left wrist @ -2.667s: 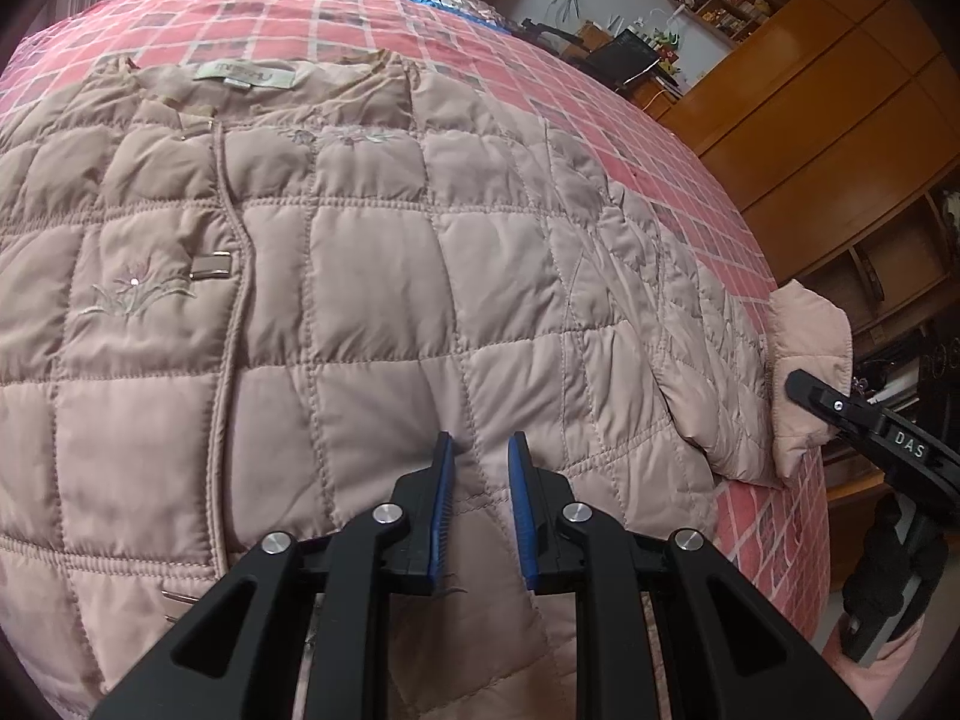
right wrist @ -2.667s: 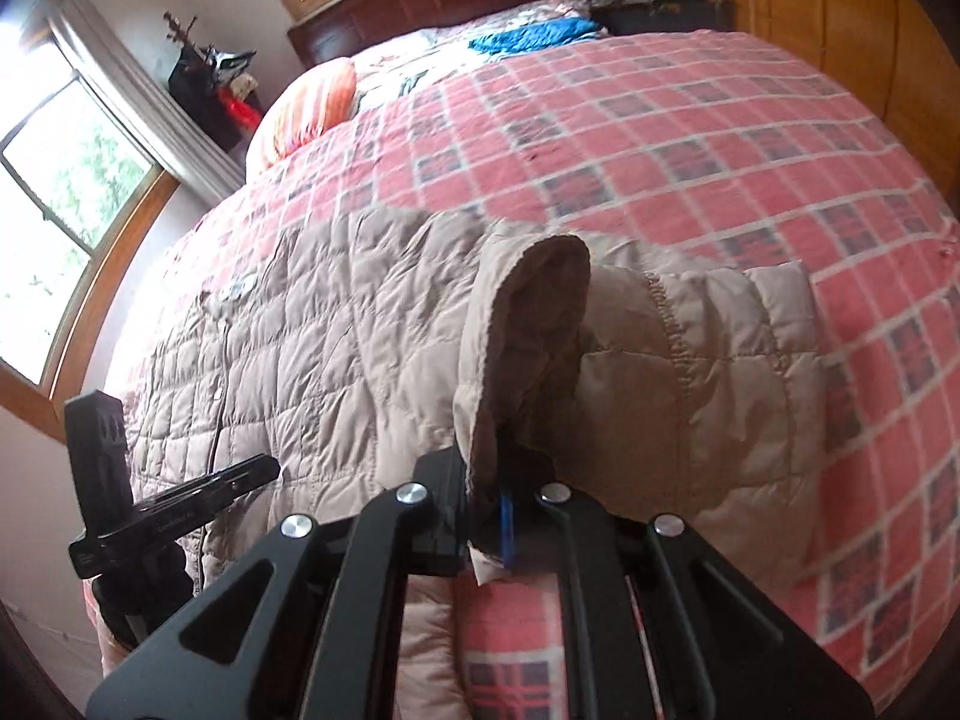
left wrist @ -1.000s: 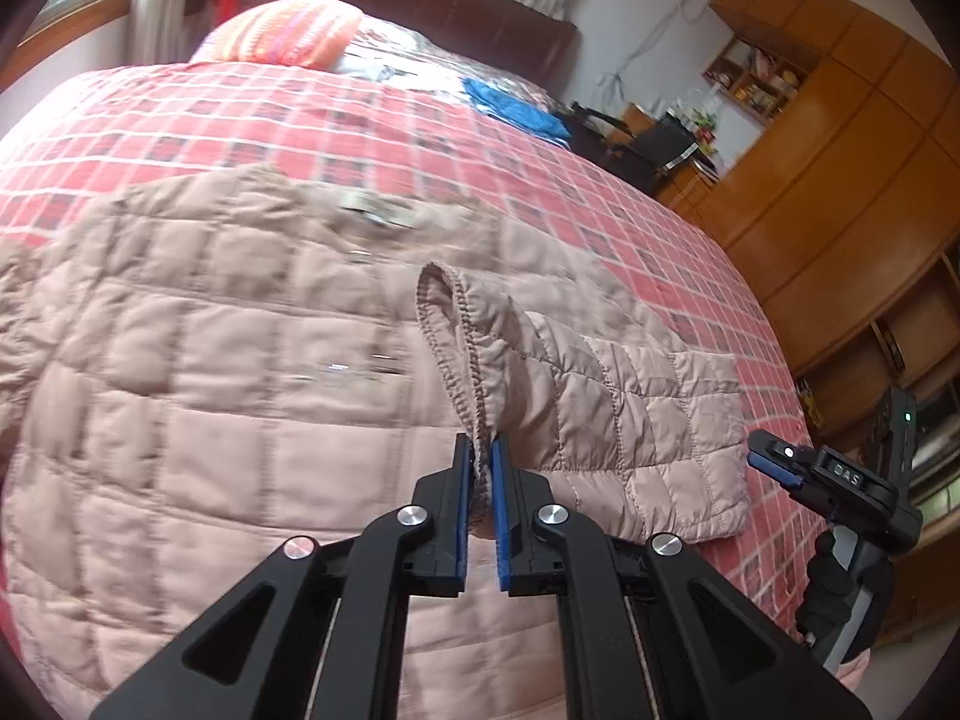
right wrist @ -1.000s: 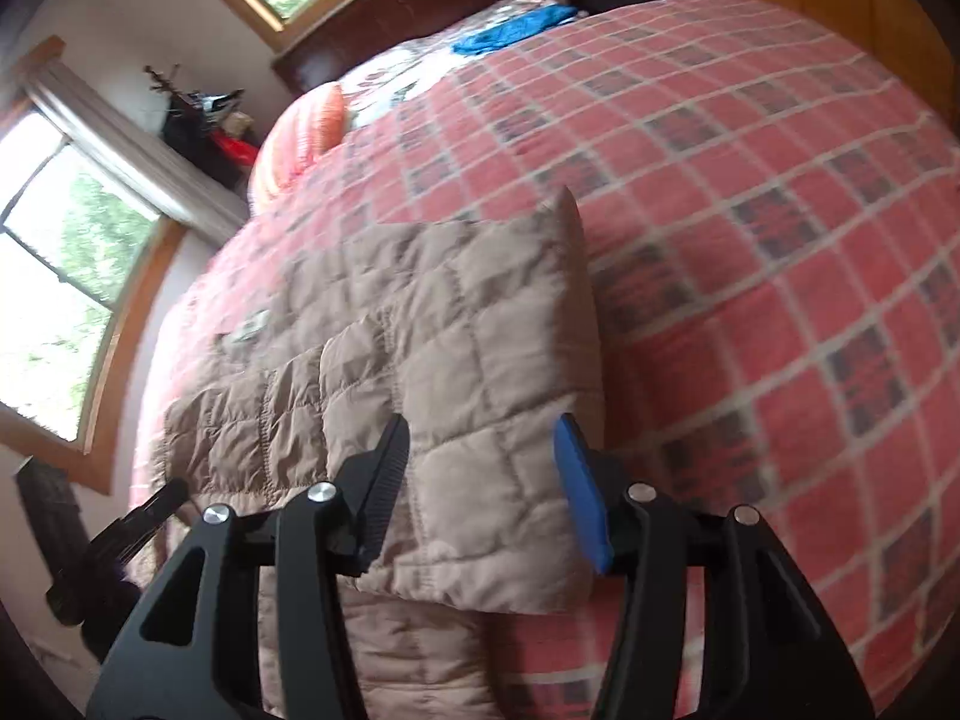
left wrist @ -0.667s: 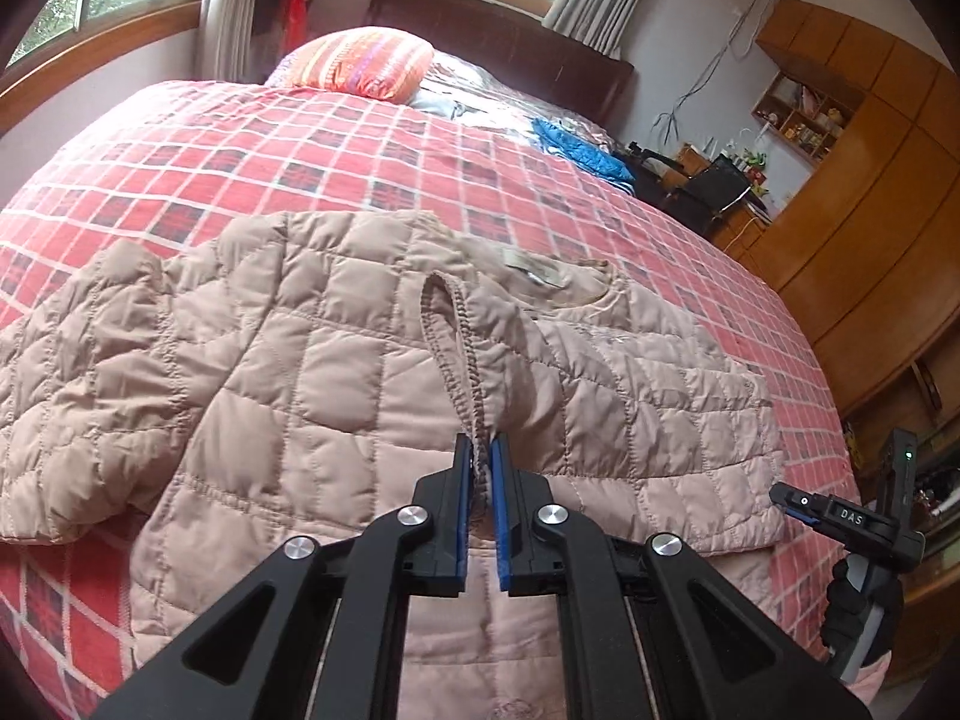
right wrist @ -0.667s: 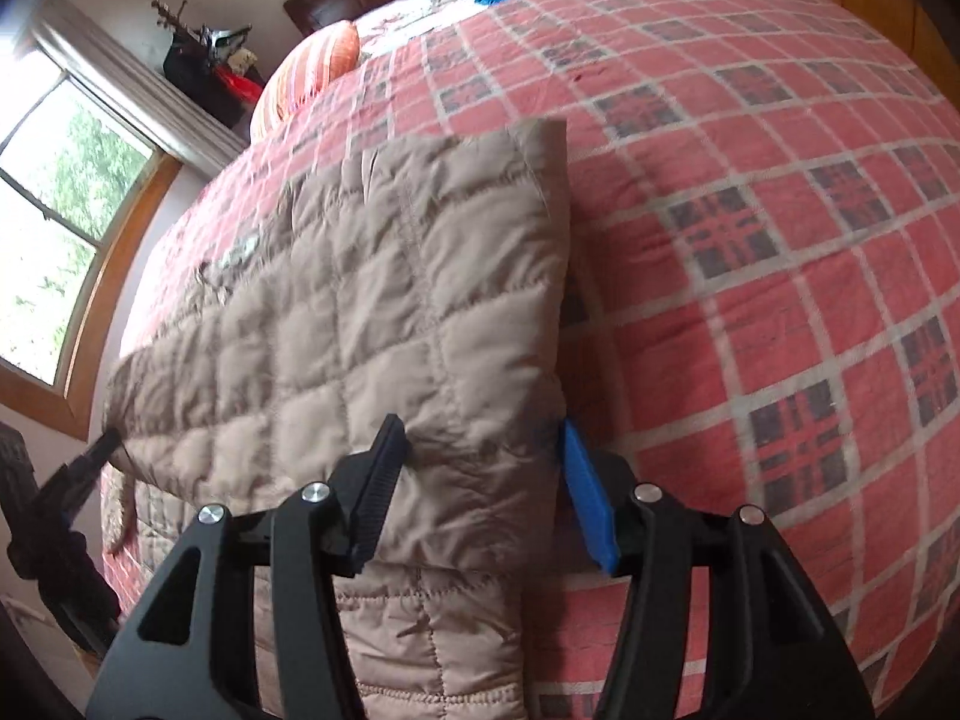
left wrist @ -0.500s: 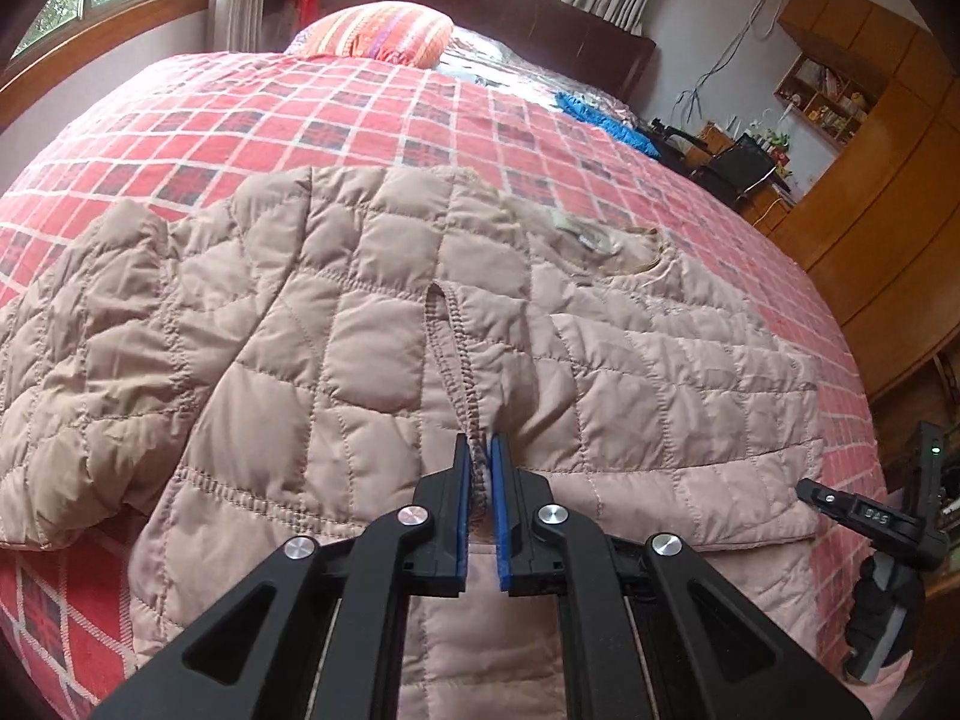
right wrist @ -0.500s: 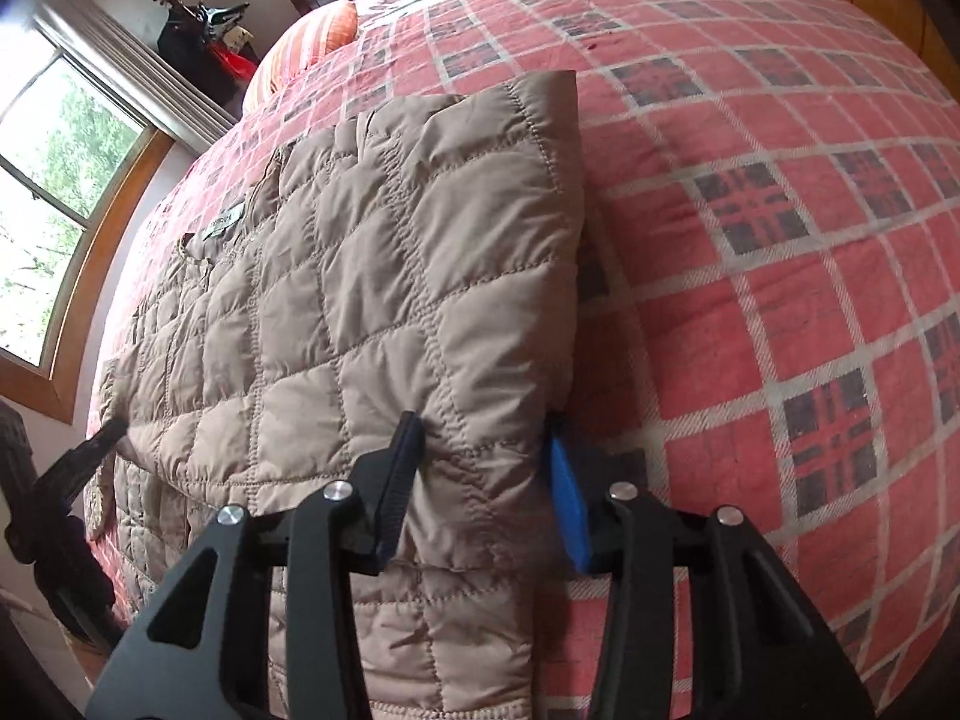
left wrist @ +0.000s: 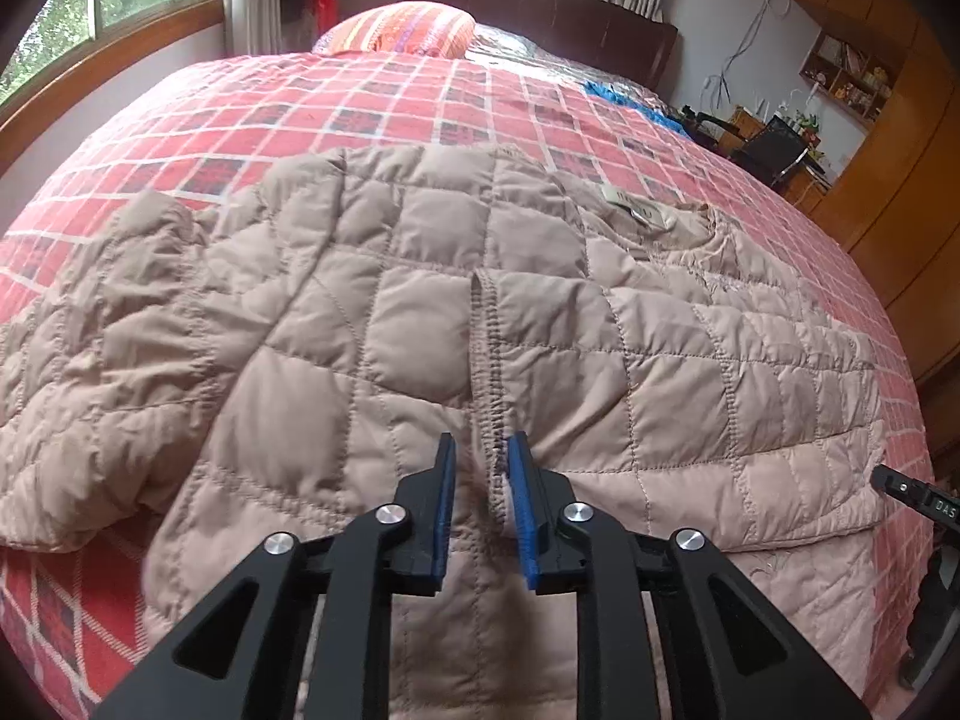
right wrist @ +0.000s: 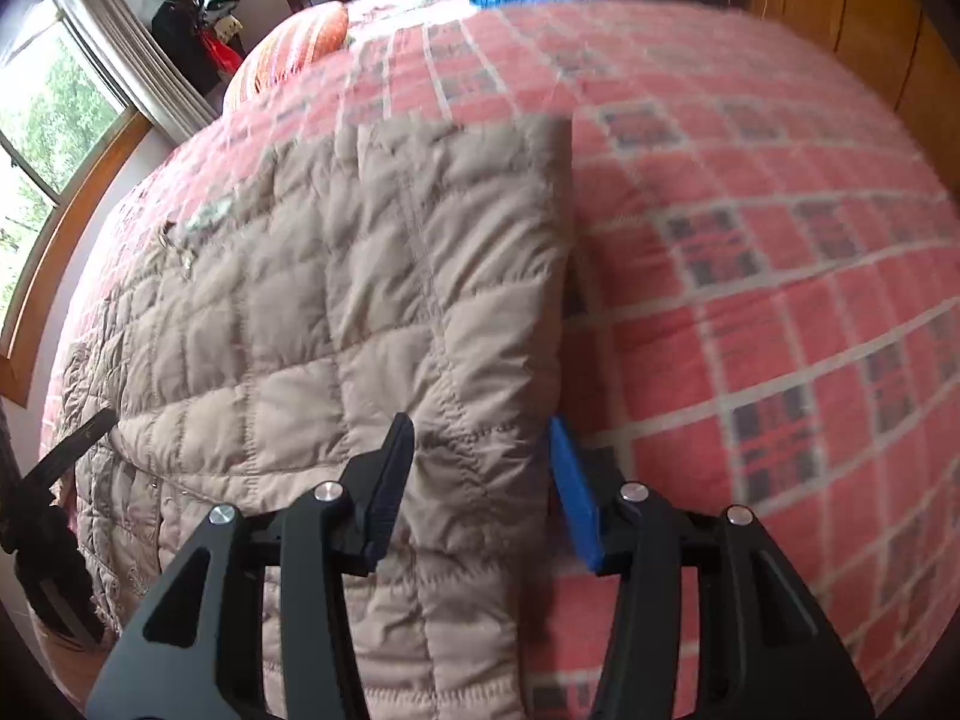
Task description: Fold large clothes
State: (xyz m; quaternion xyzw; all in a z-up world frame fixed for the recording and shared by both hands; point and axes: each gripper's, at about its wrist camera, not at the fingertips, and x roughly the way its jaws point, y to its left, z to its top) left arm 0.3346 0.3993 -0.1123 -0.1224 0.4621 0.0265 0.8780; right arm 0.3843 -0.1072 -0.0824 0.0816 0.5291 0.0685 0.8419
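Quilted jacket (left wrist: 420, 324) on plaid bed (left wrist: 336, 102), left gripper (left wrist: 480, 480) jaws apart, right gripper (right wrist: 480, 456) jaws spread wide.

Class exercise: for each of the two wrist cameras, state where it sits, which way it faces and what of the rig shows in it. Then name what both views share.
Left wrist: rides behind the left gripper, low over the quilted jacket, facing the headboard; its open jaws straddle the cuff.
Right wrist: behind the right gripper, facing up the plaid bedspread; open jaws straddle the jacket's folded edge.
Shared: jacket, bedspread, orange pillow.
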